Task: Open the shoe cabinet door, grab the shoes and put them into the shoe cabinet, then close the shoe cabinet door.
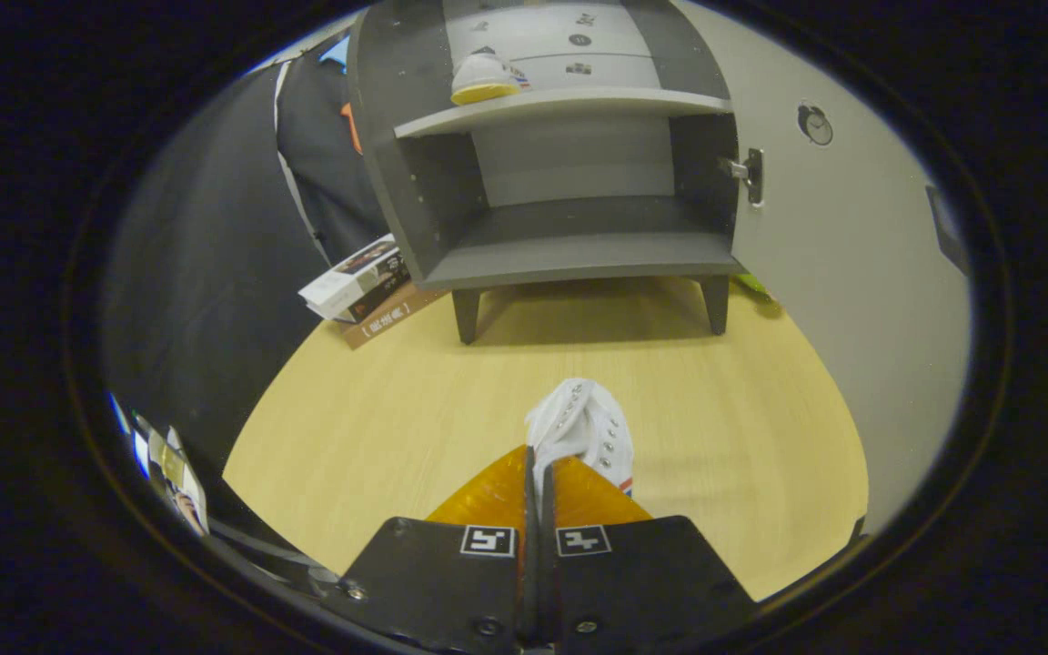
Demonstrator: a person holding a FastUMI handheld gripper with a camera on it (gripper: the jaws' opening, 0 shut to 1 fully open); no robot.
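Observation:
My gripper (538,468) is shut on a white lace-up shoe (581,429), pinching its edge between both fingers; the shoe hangs above the wooden floor (378,400), toe pointing ahead. Beyond it stands the grey shoe cabinet (569,259) on short legs, its door (838,273) swung open to the right. A second white shoe with a yellow sole (485,79) lies on the cabinet's upper shelf (569,105). The lower shelf is bare.
Boxes and a brown book (365,287) lie on the floor by the cabinet's left leg. Black cloth wall (206,246) runs along the left. A small green object (756,287) sits behind the right leg, near the door's hinge side.

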